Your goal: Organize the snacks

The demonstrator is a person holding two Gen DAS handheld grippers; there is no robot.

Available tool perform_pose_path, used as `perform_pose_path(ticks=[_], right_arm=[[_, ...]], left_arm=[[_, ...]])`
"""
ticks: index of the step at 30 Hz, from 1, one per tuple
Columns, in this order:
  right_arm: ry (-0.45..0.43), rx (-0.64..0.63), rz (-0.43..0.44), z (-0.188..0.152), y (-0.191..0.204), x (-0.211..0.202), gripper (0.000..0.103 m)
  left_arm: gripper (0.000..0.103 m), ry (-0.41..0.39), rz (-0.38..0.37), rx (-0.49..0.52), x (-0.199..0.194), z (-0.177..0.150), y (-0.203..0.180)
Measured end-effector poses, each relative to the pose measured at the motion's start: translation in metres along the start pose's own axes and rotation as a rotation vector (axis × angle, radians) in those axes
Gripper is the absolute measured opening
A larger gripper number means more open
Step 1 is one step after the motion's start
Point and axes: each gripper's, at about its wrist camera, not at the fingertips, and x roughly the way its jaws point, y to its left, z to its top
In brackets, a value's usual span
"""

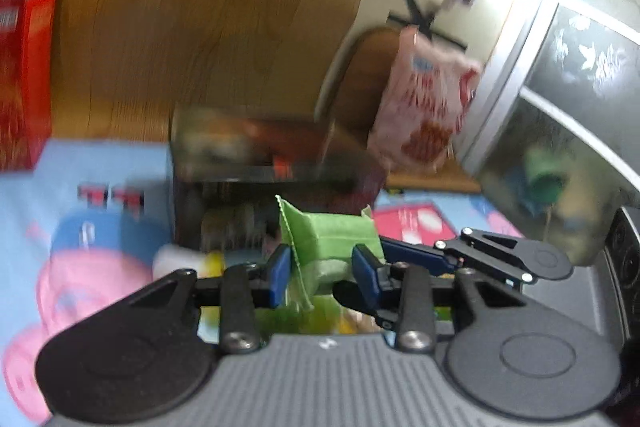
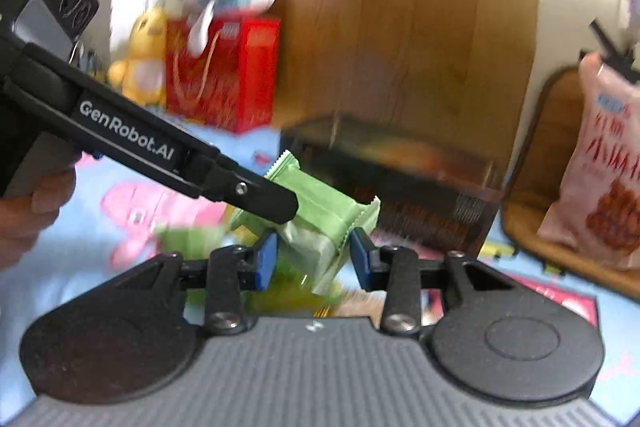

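Observation:
A green snack packet (image 1: pixel 328 243) sits between the blue pads of my left gripper (image 1: pixel 325 269), which grips it above the table. In the right wrist view the same green packet (image 2: pixel 320 215) lies between the pads of my right gripper (image 2: pixel 313 259), whose jaws stand a little apart from it, while the left gripper's finger (image 2: pixel 256 197) presses on its top. A dark storage box (image 1: pixel 260 163) with snacks stands just behind; it shows too in the right wrist view (image 2: pixel 400 183). More green and yellow snacks (image 2: pixel 288 295) lie below, blurred.
A pink snack bag (image 2: pixel 604 179) leans on a wooden chair at the right. A red gift box (image 2: pixel 224 75), a yellow plush and a pink plush stand at the back left. A blue cartoon cloth (image 1: pixel 100 227) covers the table. A wooden panel rises behind.

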Motion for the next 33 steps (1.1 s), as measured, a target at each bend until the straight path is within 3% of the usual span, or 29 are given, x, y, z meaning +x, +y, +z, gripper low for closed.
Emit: perform_pose_path(ticks=[7, 13, 18, 23, 27, 30, 33], right_arm=[[0.003, 0.069, -0.035, 0.041, -0.039, 0.052, 0.043], [0.062, 0.156, -0.057, 0.039, -0.054, 0.084, 0.051], [0.004, 0.190, -0.085, 0.031, -0.060, 0.057, 0.052], [-0.011, 0.408, -0.073, 0.001, -0.098, 0.014, 0.057], [0.050, 0.608, -0.039, -0.035, -0.120, 0.001, 0.057], [0.113, 0.617, -0.050, -0.046, -0.118, 0.006, 0.057], [0.174, 0.575, -0.032, -0.042, -0.109, 0.018, 0.057]], left_arm=[[0.037, -0.052, 0.090, -0.018, 0.049, 0.056, 0.003], [0.041, -0.006, 0.124, -0.098, 0.086, 0.059, 0.022], [0.042, -0.030, 0.131, -0.128, 0.075, 0.054, 0.026], [0.042, -0.082, 0.078, -0.118, 0.030, 0.029, 0.025], [0.042, 0.013, 0.045, -0.104, 0.038, 0.004, 0.015], [0.042, 0.093, 0.082, -0.092, 0.066, -0.008, 0.007], [0.049, 0.144, 0.109, -0.103, 0.089, -0.010, 0.006]])
